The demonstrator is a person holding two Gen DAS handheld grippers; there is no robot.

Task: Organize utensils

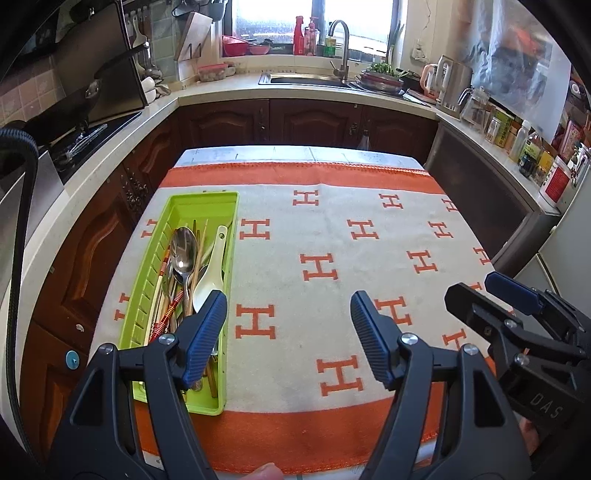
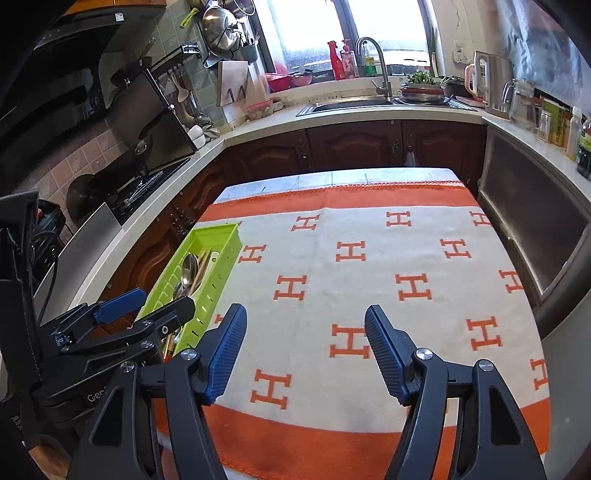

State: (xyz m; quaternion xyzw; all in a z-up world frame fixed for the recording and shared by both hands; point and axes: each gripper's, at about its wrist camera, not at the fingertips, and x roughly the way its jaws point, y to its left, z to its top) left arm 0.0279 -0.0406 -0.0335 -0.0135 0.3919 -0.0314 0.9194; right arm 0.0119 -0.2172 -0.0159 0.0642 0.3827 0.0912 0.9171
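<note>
A tray [image 1: 147,295] is sitting at the left edge of the cloth [image 1: 332,240] covering the counter. Spoons [image 1: 184,247] and chopsticks [image 1: 201,240] are lying inside it. A sink [image 1: 306,79] is standing far behind.

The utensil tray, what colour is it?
Lime green utensil tray, clearest in the left wrist view.

- Daylight pours in through the window [image 1: 314,22] behind the sink; its panes are blown out to white in both views, with no detail outside.
- The cloth [image 1: 332,240] on the worktop is evenly and brightly lit, its colours clear and its pattern sharp.
- The metal spoon [image 1: 183,247] in the green tray [image 1: 177,206] carries a bright glint.
- The cabinet doors [image 2: 351,144] under the sink stay dark.
- Strong fisheye bending curves the counters, and black vignette fills the corners.
- The plastic sheet [image 2: 543,48] at upper right looks smeared and soft.
</note>
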